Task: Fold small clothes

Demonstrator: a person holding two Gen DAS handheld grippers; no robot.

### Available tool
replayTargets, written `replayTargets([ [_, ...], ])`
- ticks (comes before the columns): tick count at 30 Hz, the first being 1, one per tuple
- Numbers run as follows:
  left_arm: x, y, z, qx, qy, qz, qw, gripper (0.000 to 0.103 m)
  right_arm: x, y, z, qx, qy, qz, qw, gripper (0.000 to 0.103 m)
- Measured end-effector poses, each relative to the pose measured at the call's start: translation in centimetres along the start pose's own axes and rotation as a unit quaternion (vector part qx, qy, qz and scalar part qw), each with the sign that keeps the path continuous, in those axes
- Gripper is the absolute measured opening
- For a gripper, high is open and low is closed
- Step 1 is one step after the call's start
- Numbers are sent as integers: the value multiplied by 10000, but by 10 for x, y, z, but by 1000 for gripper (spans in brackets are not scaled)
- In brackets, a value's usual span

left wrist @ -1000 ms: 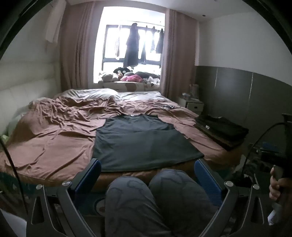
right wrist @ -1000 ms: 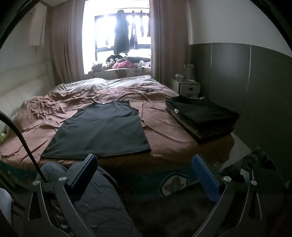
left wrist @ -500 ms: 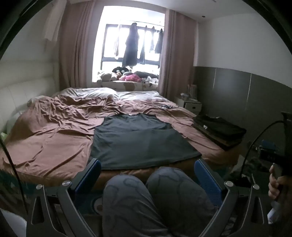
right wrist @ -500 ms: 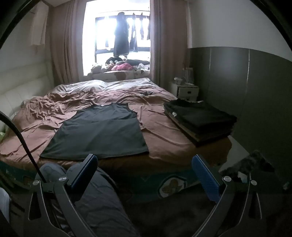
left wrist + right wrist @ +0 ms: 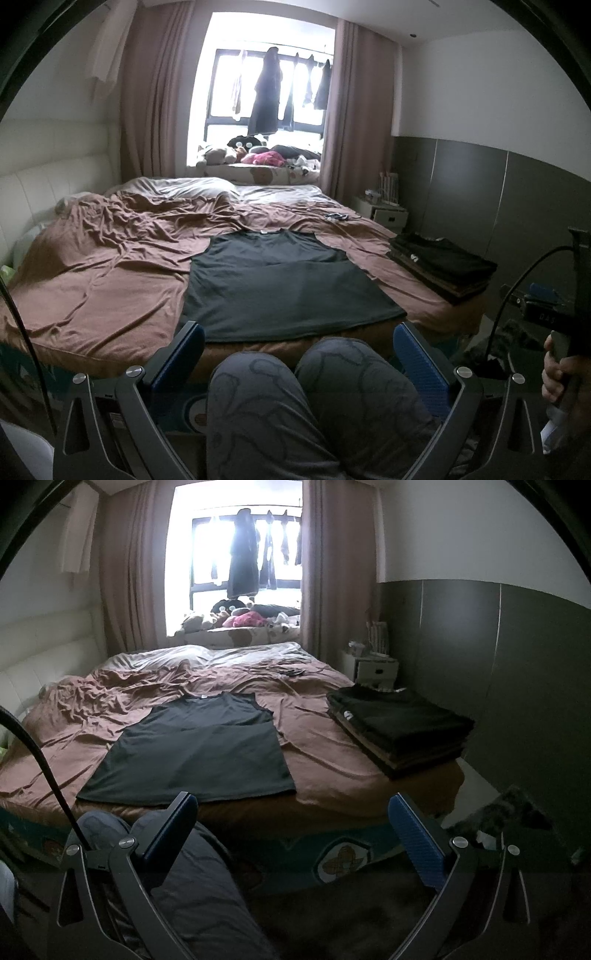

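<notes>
Two grippers: both held low at the foot of the bed, both pointing toward the window, neither touching any cloth.
Left gripper [image 5: 298, 350]: its blue-padded fingers stand wide apart with nothing between them; the person's knees in grey patterned trousers [image 5: 314, 398] fill the gap at 6 o'clock in the left wrist view.
Right gripper [image 5: 293, 825]: its fingers are likewise spread wide and hold nothing; below it lie dark floor and one trouser leg at 7 o'clock.
Right hand [image 5: 561, 373]: seen at 4 o'clock in the left wrist view, wrapped round the grip of the other tool.
Garment: a dark grey sleeveless top [image 5: 284, 286], spread flat and smooth on the bed, neckline toward the window at 12 o'clock, hem along the near edge just beyond the left gripper's fingers. In the right wrist view the same top [image 5: 199, 751] sits left of centre, at 10 o'clock from the gripper.
Bed: a wide bed under a rumpled brown sheet [image 5: 92, 280], most creased at 10 o'clock; a pale cover lies at its far end.
Folded stack: a neat pile of black folded clothes [image 5: 400, 725] on the bed's right corner, at 2 o'clock, well apart from the top.
Background: a bright window with dark clothes hanging [image 5: 243, 554], soft toys on the sill, pink-brown curtains at both sides, a small white bedside cabinet [image 5: 371, 668] against the grey wall.
</notes>
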State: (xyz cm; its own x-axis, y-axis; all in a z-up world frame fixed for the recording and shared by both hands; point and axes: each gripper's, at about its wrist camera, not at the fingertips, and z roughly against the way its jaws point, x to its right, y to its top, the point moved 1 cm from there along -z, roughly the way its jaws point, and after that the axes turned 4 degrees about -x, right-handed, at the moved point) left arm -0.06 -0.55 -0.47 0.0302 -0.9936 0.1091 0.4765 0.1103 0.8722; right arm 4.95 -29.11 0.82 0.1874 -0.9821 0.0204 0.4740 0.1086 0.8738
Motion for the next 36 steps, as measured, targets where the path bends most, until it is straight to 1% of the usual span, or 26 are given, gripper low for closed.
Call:
replayTargets([
  [36, 1, -6, 3, 19, -26, 39, 10000, 103, 3, -1, 2, 32, 0, 48, 10000, 103],
])
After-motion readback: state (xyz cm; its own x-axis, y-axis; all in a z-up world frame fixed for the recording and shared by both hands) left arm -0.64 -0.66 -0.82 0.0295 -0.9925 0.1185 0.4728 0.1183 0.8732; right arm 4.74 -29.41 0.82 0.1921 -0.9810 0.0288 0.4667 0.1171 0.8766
